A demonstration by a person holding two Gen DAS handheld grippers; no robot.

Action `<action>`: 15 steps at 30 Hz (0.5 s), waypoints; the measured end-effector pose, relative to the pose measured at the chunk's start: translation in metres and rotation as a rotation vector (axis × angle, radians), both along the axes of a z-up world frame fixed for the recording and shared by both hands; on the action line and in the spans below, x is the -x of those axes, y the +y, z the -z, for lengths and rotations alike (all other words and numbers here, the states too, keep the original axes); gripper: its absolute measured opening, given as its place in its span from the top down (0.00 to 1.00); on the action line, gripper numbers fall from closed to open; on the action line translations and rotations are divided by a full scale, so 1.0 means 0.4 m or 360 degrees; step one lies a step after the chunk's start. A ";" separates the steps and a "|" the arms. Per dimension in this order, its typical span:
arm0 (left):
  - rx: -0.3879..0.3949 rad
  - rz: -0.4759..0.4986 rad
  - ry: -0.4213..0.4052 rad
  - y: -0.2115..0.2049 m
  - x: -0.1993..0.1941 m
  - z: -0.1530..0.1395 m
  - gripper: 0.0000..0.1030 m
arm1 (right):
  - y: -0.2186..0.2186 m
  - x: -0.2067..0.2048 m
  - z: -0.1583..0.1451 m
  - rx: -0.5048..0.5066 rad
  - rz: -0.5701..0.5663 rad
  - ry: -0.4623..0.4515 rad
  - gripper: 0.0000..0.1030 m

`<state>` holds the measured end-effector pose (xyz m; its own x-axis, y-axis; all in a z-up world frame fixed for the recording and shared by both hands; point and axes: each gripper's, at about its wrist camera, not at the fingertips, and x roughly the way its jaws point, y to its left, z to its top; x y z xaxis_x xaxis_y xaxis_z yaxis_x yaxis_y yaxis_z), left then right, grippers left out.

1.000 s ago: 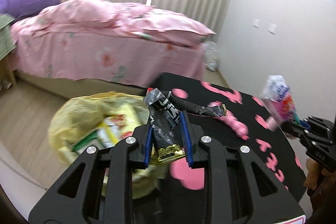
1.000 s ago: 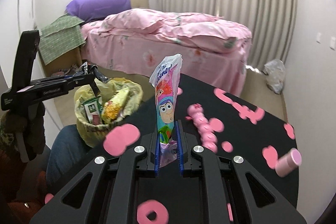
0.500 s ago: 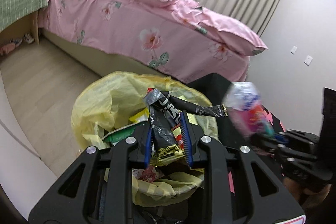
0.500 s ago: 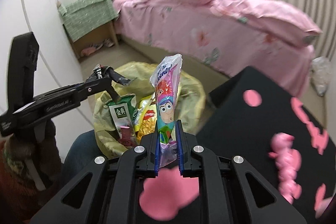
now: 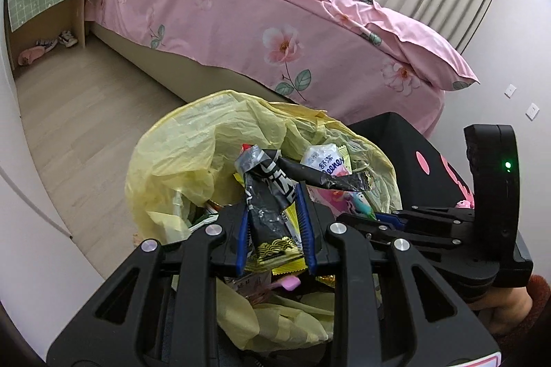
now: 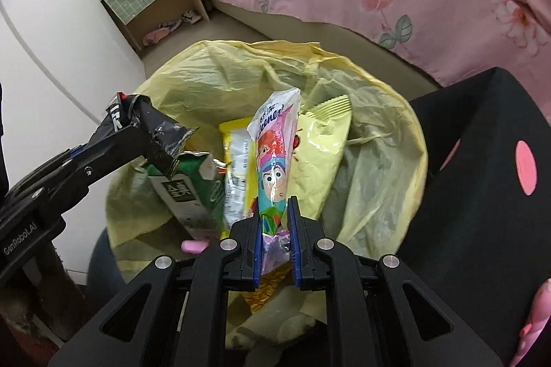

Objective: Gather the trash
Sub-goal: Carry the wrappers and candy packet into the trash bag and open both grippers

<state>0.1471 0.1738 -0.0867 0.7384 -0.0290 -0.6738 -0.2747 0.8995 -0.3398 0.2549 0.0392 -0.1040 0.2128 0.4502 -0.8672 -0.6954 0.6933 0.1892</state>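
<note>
Trash waits above the yellow bin bag [image 6: 220, 84]: at left, the left gripper [image 6: 134, 129] is clamped on a crumpled black wrapper [image 5: 268, 201]; right of it, the right gripper [image 6: 274, 250] pinches a cartoon-printed packet [image 6: 275, 157] over what looks like a green carton [image 6: 186, 184] inside.

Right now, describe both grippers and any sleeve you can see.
Left gripper and right gripper: matte black angular frames, silver screws, blue pads on the fingers. The left carries white GenRobot.AI lettering; the right's handle has a green light. A fuzzy reddish sleeve shows.
</note>
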 end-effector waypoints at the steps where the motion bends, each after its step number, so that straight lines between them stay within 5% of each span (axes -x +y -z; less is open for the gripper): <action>1: 0.0002 0.0005 0.0003 -0.001 -0.006 0.003 0.77 | -0.009 -0.002 0.000 -0.0009 0.0008 0.0002 0.87; 15: 0.0114 0.0057 0.0077 -0.001 -0.038 0.030 0.76 | -0.077 0.038 -0.027 -0.0102 0.0048 -0.0161 0.87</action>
<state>0.1621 0.1733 -0.0985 0.7026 -0.1045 -0.7038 -0.2602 0.8829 -0.3909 0.2398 0.0085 -0.0934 0.3118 0.4961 -0.8103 -0.6923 0.7027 0.1639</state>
